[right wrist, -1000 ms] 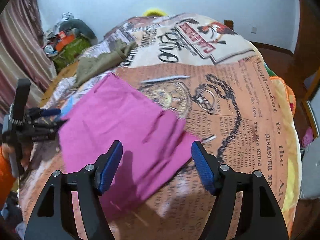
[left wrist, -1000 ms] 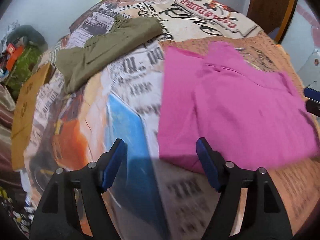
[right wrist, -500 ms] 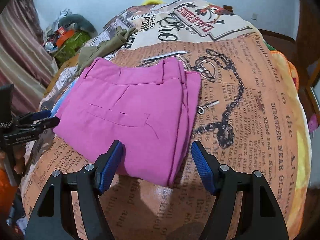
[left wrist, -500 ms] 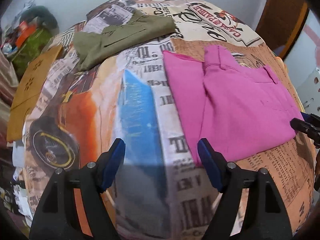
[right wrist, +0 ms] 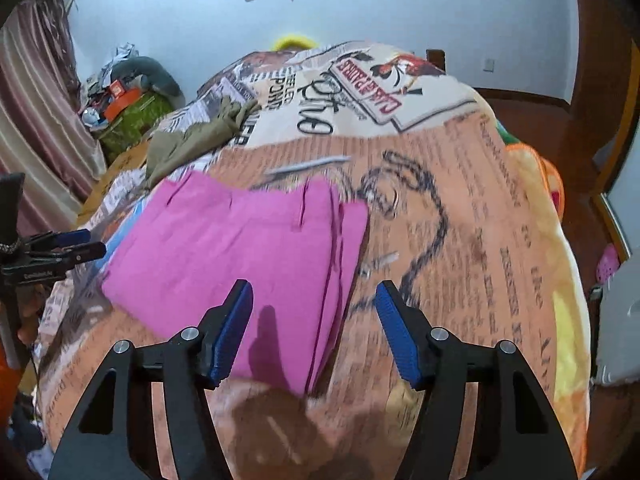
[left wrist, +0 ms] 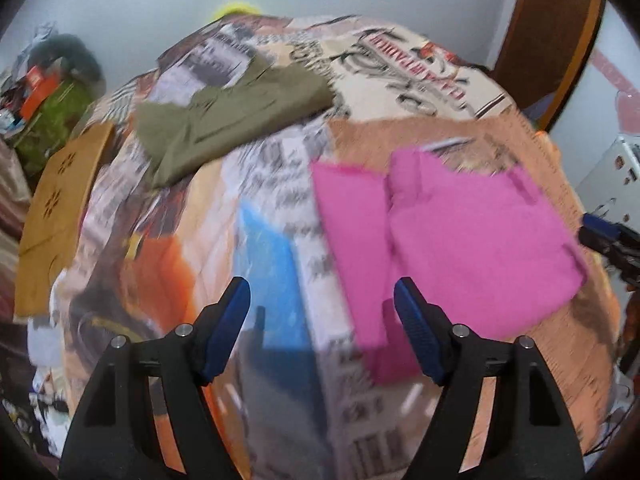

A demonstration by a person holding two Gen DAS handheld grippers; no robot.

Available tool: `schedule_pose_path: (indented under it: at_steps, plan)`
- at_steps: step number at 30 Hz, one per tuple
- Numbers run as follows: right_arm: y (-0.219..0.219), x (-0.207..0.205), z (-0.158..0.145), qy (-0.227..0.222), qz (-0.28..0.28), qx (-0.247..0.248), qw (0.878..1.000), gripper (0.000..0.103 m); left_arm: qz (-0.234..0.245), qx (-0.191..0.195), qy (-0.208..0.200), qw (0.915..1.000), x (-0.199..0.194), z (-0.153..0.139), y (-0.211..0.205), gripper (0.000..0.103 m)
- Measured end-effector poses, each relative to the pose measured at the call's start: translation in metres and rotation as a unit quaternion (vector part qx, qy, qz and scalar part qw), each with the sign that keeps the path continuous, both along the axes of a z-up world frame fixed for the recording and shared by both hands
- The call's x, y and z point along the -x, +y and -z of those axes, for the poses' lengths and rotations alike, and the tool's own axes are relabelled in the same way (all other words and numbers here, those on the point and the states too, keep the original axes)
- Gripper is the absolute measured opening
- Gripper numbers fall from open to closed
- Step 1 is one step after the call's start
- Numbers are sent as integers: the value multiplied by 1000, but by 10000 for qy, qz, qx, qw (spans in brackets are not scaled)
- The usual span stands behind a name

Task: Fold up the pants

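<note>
Left wrist view: my left hand-held gripper (left wrist: 322,312) spread wide, nothing between its blue pads, hovering over the bed (left wrist: 280,240) with its newspaper-print cover. Pink pants (left wrist: 448,240), folded into a compact rectangle, lie flat on the cover at about 2 o'clock from this gripper, their near corner just beside the right-hand pad. Olive-green garment (left wrist: 224,120), loosely folded, lies at 11 o'clock, well apart from the pink pants. Tan patterned board (left wrist: 56,208) sits off the bed's edge at 9 o'clock. My other gripper's blue tips show at the frame's 3 o'clock edge, just beside the pants' far side. Picture is motion-blurred.

Right wrist view: my right hand-held gripper (right wrist: 314,328) likewise spread, holding nothing, poised over the near edge of the pink pants (right wrist: 240,248). Stacked fold edges run along their right side, toward 12 o'clock from the gripper. Left hand-held gripper (right wrist: 86,244) appears at 9 o'clock, tips near the pants' left edge; whether it touches I cannot tell. Olive-green garment (right wrist: 192,140) lies at 11 o'clock beyond the pants. Striped curtain (right wrist: 36,120) hangs at 10 o'clock.
</note>
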State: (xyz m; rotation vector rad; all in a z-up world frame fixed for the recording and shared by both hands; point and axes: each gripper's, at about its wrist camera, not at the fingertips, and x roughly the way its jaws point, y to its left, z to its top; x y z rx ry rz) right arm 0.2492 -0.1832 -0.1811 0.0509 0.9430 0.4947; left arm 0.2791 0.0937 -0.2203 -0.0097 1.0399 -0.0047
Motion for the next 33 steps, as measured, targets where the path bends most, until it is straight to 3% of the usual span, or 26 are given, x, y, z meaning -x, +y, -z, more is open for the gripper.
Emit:
schedule_pose_path:
  at_steps: [6, 13, 16, 18, 23, 26, 29, 33]
  plan:
    - [13, -28, 6, 17, -116, -58, 9999, 60, 341, -8, -116, 9993, -41, -7, -28, 69]
    - [29, -52, 18, 53, -375, 153, 9992, 51, 672, -79, 181, 9975, -87, 23, -52, 58]
    - [35, -61, 29, 196, -593, 319, 9975, 37, 683, 98, 343, 9970, -99, 38, -49, 54]
    - [34, -65, 33, 265, -655, 234, 9972, 33, 724, 250, 436, 9961, -104, 47, -49, 37]
    - [35, -66, 34, 211, -733, 167, 9969, 24, 673, 147, 231, 9974, -101, 48, -55, 24]
    - [35, -62, 31, -33, -748, 280, 9968, 15, 685, -76, 78, 9976, -97, 44, -59, 23]
    - [36, -63, 31, -173, -721, 405, 9964, 14, 494, -173, 23, 9986, -98, 42, -56, 19]
    - [40, -65, 33, -232, -754, 594, 9951, 13, 222, 177, 235, 9993, -107, 46, -43, 19]
